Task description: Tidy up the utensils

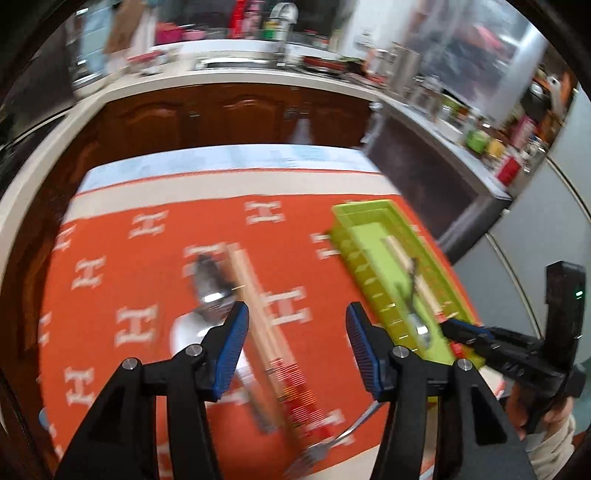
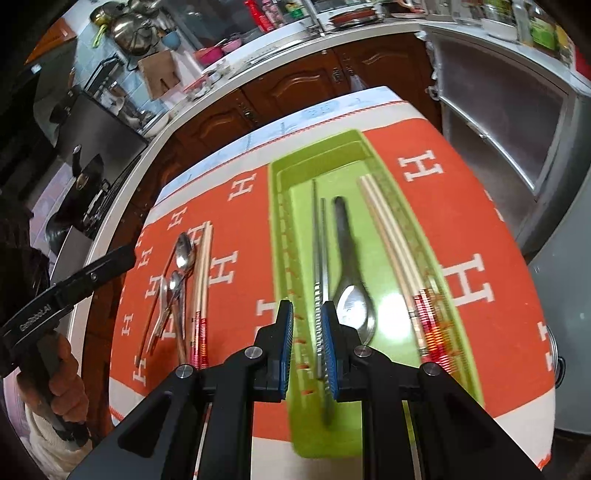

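Left gripper (image 1: 295,332) agape over chopsticks (image 1: 255,295); right gripper (image 2: 307,347) (slightly parted) over green tray (image 2: 280,236)

Home kitchen — sink faucet (image 1: 282,14), wooden cabinets (image 2: 295,83)

On the bench (image 2: 461,155): a tray (image 2: 280,221) to the right, loose spoons (image 2: 184,251) and chopsticks (image 2: 202,273) to the left. In the tray, left to right: metal chopsticks (image 2: 320,258), a big spoon (image 2: 351,273), wooden chopsticks (image 2: 391,236). Behind the bench: cupboards (image 2: 295,85).
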Tool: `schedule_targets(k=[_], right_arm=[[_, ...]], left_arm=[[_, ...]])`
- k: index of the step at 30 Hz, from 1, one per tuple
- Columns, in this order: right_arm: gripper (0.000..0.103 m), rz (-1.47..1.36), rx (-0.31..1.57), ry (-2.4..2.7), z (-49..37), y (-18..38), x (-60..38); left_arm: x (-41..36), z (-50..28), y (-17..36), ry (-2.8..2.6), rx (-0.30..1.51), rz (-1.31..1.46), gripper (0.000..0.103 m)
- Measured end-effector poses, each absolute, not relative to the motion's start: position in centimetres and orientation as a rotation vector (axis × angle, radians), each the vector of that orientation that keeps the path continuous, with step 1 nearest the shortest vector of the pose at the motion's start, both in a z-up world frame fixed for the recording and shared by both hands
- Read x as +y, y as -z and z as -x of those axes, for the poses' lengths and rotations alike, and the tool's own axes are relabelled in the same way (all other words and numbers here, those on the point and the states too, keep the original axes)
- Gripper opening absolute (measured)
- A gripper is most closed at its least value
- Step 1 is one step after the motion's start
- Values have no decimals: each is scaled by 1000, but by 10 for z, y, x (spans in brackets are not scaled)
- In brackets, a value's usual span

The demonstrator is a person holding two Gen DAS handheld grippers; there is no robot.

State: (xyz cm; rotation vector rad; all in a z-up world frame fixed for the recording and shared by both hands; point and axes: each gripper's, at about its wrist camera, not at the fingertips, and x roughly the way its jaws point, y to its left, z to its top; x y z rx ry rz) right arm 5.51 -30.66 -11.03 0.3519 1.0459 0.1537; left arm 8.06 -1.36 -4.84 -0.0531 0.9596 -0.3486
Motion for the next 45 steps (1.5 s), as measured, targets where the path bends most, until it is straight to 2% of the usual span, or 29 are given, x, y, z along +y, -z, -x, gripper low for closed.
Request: schedule_targets(k=[9,16,23,27,35,39,42,45], right_arm=[[15,-253,1078,-253,-64,99,-248],[15,-198,1127,-318,-77,106,-198],[17,-162,1188,-341,-90,132,-165],[17,-148,1230,-347,-96,151,-156],[17,-133,1280,-356,-111,180,-142],[17,-67,1246,-344,-114,183,-131],[17,-9,1220,-324,-117,184,-122],[17,40,1188,-311,-119,184,-114]], left_arm=[[75,-62,73,177,1009,116,53],[105,-62,103,134,1058,131,53],[108,-77,142,125,1122,113,53],[103,-82,157,130,1143,92,45],[96,-90,157,128,1109,31,44],[92,-94,157,122,1094,11,44],[92,-99,158,116,1088,11,45],[89,-102,159,130,1085,16,53]])
